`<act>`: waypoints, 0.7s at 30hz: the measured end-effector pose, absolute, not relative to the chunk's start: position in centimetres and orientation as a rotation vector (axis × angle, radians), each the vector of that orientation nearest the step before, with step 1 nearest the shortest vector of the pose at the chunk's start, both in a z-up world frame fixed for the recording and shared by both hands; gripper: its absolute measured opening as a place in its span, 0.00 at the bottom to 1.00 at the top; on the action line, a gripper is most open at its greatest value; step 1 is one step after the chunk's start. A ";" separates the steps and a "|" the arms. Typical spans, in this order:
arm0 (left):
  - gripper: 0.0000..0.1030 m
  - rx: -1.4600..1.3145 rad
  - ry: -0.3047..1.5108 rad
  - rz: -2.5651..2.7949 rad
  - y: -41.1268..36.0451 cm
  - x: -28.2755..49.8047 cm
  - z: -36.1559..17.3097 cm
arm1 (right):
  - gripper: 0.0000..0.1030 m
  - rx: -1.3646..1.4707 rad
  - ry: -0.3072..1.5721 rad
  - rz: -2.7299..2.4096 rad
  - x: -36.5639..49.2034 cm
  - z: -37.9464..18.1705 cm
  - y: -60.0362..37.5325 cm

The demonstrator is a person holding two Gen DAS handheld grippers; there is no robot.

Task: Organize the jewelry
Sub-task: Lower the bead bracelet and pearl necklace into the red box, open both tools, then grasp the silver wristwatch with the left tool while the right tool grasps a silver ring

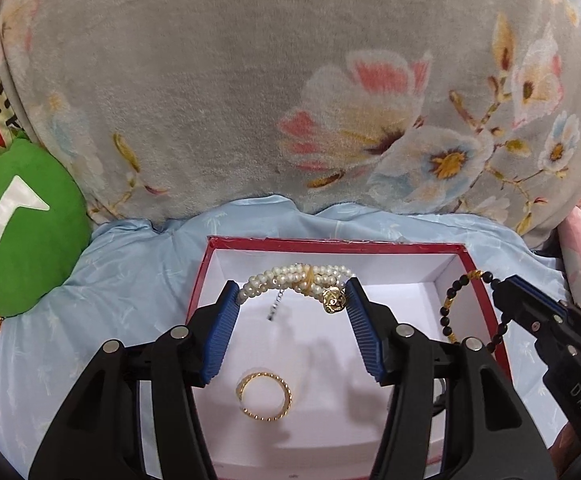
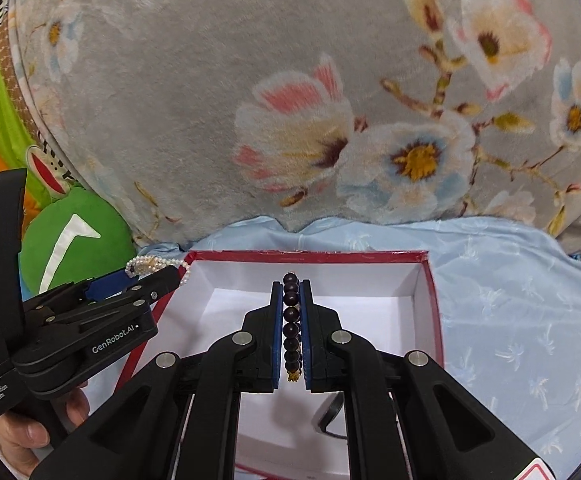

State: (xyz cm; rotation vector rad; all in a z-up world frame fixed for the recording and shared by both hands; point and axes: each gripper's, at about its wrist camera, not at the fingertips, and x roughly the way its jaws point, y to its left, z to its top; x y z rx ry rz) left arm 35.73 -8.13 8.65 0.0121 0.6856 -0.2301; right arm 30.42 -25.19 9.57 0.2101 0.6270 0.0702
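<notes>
Both grippers hover over the red box point(image 1: 486, 292): left gripper point(image 1: 292, 292) spans the pearl bracelet point(image 1: 290, 276), right gripper point(image 2: 291, 312) pinches the dark bead bracelet point(image 2: 291, 316).

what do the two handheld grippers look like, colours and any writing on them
Both are matte black plastic with round silver pivot pins and ribbed blue pads on the fingers. The left gripper shows white lettering in the right wrist view: "GenRobot.AI" on its body and "Data Acquisition System" on the handle. The right gripper carries white "DAS" letters, seen from the left wrist view. No cables or sleeves show.
</notes>
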 end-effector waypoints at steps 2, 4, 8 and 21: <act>0.56 0.011 0.710 -0.237 -8.4 36.9 7.8 | 0.12 0.223 0.639 0.069 31.6 8.8 -25.5; 0.64 0.007 0.729 -0.224 -8.6 37.9 7.0 | 0.27 0.227 0.633 0.044 32.1 8.4 -25.7; 0.81 -0.005 0.716 -0.188 -8.2 38.3 6.6 | 0.39 0.235 0.616 0.019 31.8 8.2 -26.1; 0.82 -0.020 0.720 -0.155 -3.5 31.2 7.0 | 0.44 0.177 0.600 -0.006 21.4 7.9 -24.5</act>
